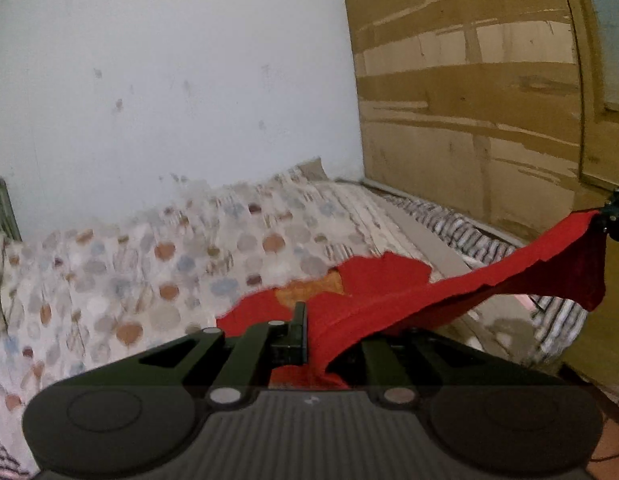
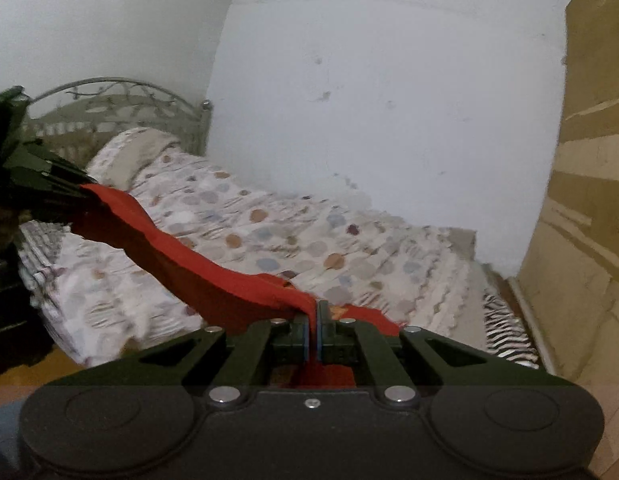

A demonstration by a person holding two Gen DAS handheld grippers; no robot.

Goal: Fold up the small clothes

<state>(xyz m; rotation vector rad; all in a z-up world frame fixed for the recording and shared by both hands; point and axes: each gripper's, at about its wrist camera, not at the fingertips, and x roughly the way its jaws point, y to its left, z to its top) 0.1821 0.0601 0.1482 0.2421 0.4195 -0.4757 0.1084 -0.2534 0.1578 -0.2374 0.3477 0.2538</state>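
Red garment hangs stretched in the air between the two grippers, above the bed, its lower part sagging toward the bedspread; an orange patch shows on the cloth in the left wrist view. Largest in the room is the pale wall behind the bed, marked with a few dark spots, and beside it a brown wooden wardrobe with worn, scratched panels. The bed carries a cover printed with orange, blue and grey dots, and a striped sheet shows along the edge nearest the wardrobe. A curved metal headboard stands at the far end in the right wrist view, with a pillow just below it. The left gripper has its jaws pressed together on one edge of the garment, with cloth draped over the right finger. The right gripper likewise has its jaws pinching the opposite edge, a thin fold of red caught between the blue pads.
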